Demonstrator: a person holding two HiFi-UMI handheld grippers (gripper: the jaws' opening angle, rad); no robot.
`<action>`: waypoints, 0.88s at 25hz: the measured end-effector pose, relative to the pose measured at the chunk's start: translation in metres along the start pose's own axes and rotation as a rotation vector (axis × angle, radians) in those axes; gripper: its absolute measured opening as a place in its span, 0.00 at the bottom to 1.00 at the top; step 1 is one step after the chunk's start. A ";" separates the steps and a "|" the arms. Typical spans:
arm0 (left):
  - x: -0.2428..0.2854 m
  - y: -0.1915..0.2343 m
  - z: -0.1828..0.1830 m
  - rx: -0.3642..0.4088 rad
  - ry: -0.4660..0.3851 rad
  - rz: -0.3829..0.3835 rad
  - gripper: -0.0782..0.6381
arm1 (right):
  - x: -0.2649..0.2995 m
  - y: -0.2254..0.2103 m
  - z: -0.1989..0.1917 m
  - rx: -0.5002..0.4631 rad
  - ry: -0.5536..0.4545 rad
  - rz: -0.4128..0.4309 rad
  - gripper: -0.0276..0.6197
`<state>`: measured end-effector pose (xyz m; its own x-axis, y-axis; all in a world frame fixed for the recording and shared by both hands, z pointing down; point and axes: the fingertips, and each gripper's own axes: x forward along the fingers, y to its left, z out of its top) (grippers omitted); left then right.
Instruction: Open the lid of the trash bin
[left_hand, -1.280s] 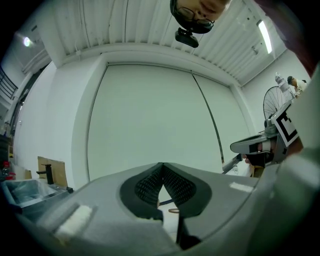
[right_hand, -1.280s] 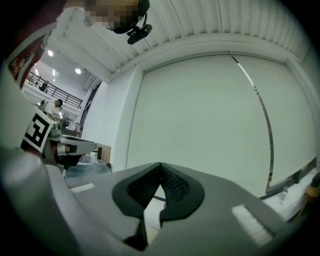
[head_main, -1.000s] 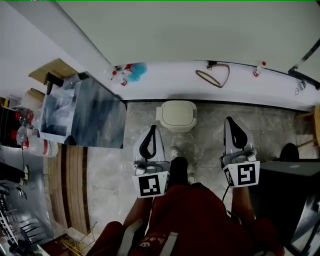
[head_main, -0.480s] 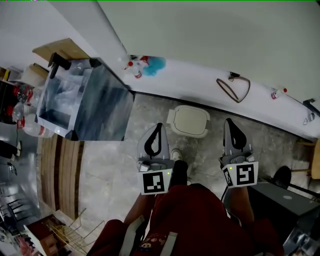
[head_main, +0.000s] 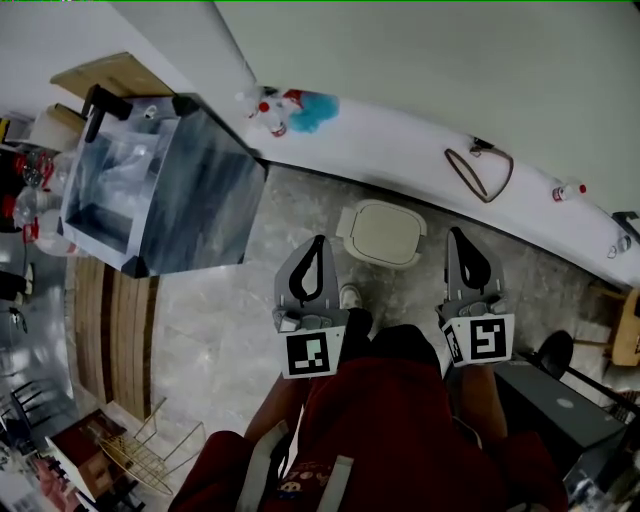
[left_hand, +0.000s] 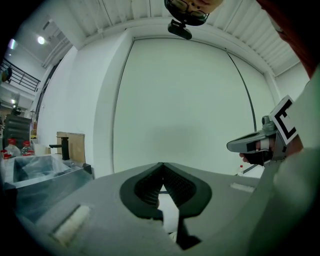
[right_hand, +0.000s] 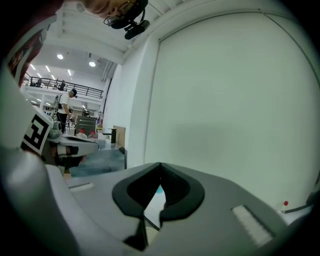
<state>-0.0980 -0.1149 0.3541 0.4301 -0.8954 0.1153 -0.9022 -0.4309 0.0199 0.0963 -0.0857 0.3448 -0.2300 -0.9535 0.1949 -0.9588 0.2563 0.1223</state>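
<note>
A cream trash bin (head_main: 384, 232) with its lid down stands on the floor against a white ledge, seen from above in the head view. My left gripper (head_main: 318, 243) hangs just left of it, shut, with nothing between its jaws. Just right of the bin, my right gripper (head_main: 457, 236) is also shut and holds nothing. Both point level toward the pale wall. The left gripper view shows its jaw tips (left_hand: 162, 165) meeting, with the other gripper at the right. In the right gripper view the tips (right_hand: 160, 165) meet too. Neither gripper view shows the bin.
A glass-walled box (head_main: 160, 188) lined with a clear bag stands at the left. On the white ledge (head_main: 400, 150) lie a blue and red toy (head_main: 295, 108), a cable loop (head_main: 480, 170) and a small bottle (head_main: 566, 191). A dark case (head_main: 555, 410) sits at the right.
Both grippers have moved forward and a little down toward the wall. The bin now lies between their tips instead of ahead of them. The jaws stayed shut.
</note>
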 end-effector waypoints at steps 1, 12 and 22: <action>0.002 -0.002 -0.004 -0.003 0.009 -0.002 0.12 | 0.002 -0.001 -0.004 0.003 0.010 0.000 0.04; 0.024 -0.036 -0.066 -0.018 0.147 0.073 0.12 | 0.020 -0.038 -0.084 0.070 0.138 0.067 0.04; 0.043 -0.105 -0.141 -0.087 0.314 0.123 0.12 | 0.015 -0.078 -0.199 0.134 0.317 0.150 0.04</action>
<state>0.0110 -0.0927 0.4969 0.2990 -0.8559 0.4218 -0.9519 -0.2982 0.0697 0.2007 -0.0885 0.5314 -0.3268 -0.8048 0.4955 -0.9365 0.3463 -0.0552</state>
